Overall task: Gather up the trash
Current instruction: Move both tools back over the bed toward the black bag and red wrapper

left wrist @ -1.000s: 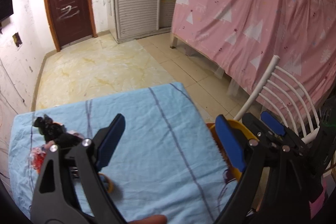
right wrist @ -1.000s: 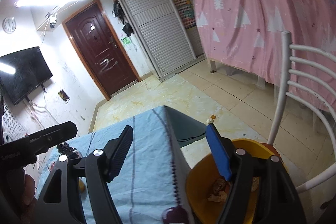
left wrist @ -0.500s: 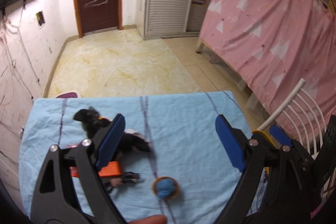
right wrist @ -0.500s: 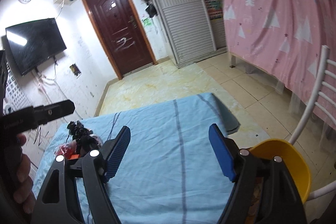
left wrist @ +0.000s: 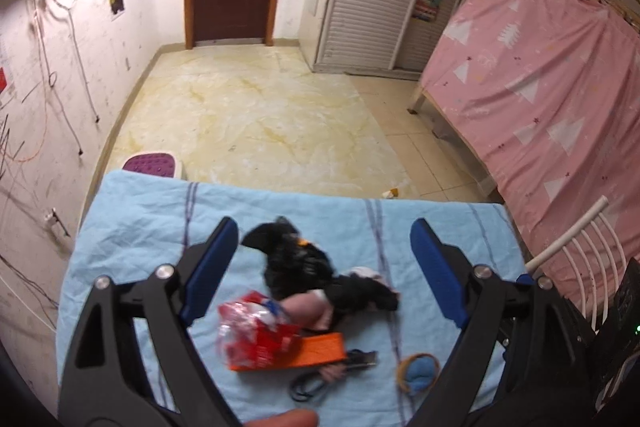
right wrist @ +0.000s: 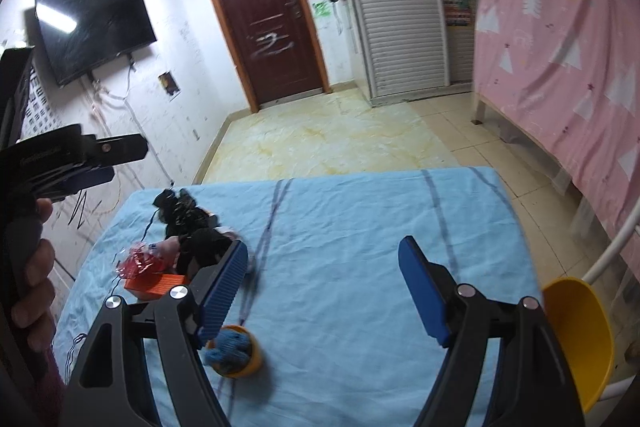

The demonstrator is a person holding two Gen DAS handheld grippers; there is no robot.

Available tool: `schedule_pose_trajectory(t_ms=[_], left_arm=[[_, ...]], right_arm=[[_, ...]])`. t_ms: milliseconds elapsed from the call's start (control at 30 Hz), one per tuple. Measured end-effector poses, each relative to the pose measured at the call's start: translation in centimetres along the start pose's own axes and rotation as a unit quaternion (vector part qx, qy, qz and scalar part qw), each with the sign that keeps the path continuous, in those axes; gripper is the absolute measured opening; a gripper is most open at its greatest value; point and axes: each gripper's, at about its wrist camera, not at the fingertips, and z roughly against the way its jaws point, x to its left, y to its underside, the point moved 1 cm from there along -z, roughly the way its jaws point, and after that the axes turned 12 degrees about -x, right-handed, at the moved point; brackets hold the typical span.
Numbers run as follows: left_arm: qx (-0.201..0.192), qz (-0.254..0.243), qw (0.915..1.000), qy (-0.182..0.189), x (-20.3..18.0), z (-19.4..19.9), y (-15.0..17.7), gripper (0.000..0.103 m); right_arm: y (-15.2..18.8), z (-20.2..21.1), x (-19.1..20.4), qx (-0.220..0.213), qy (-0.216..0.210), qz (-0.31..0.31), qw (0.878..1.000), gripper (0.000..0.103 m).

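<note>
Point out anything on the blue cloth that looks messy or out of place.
A heap of litter sits left of the cloth's middle: crumpled black bag, red wrapper, and orange box lying askew. Apart from it sits a small yellow cup stuffed with something blue. Both tongs hang open, holding nothing.

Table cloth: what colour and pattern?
Light blue table cloth with thin dark stripes, clearest in the right wrist view.

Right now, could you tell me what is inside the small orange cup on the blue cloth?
The orange cup holds a crumpled blue wad; anything beneath that wad is covered.
</note>
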Motion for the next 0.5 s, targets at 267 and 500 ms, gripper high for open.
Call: schedule_pose_trajectory(t_ms=[267, 500], left_arm=[[0.052, 0.022, 0.9983, -0.012, 3.3, -3.5, 1.4, 0.088], [0.102, 0.057, 0.9931, 0.002, 4.8, -6.3, 2.3, 0.088]], right_arm=[[0.5, -3.4, 5.0, 0.035, -0.038, 0.039, 0.998, 0.072], [0.8, -6.0, 8.4, 0.064, -0.065, 0.072, 0.993, 0.076]])
